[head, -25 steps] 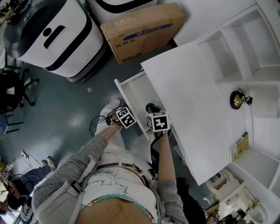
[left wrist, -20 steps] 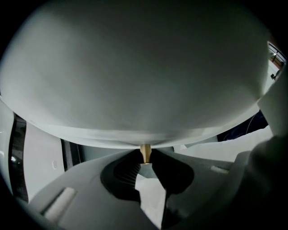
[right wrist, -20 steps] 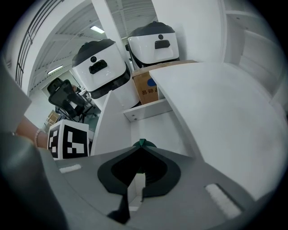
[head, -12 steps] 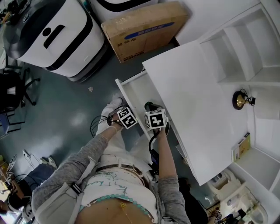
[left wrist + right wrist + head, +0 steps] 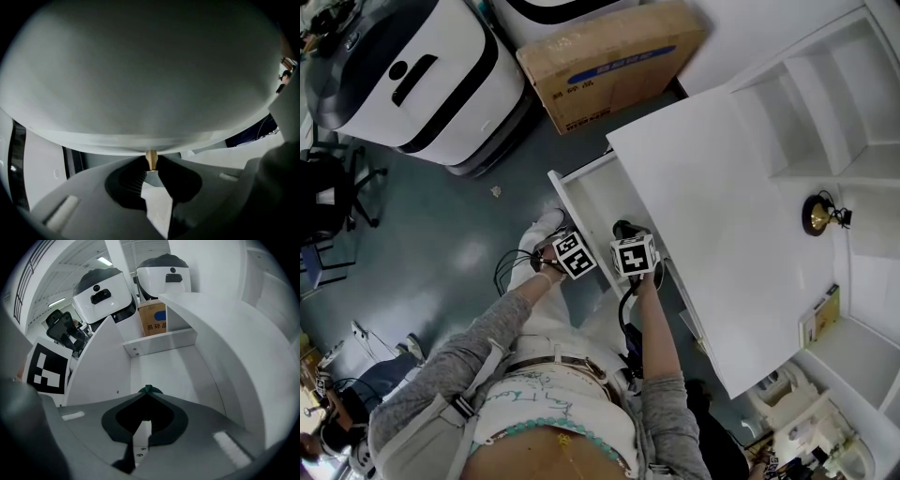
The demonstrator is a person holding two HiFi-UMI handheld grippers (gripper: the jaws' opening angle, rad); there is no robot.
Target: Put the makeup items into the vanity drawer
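1. Right gripper (image 5: pixel 147 392): found clenched on a small dark green item (image 5: pixel 148 389), mostly hidden, only its tip poking past the jaws, above the open white vanity drawer (image 5: pixel 164 371).
2. Left gripper (image 5: pixel 151 171): found clamped on a short gold-coloured peg (image 5: pixel 151 159) under a blurred white surface (image 5: pixel 140 84); peg unseen from the head view.
3. Counted two grippers, one drawer, one green item.

Head view hangs high, staring steeply down on the white desk (image 5: pixel 712 216) and the open drawer (image 5: pixel 586 202). Right gripper view sits low inside that drawer, facing the cardboard box (image 5: pixel 157 324) at 12 o'clock, and both views share the drawer and the box. Left gripper view is right up against a white panel (image 5: pixel 140 84), brass knob (image 5: pixel 151 159) at 6 o'clock.
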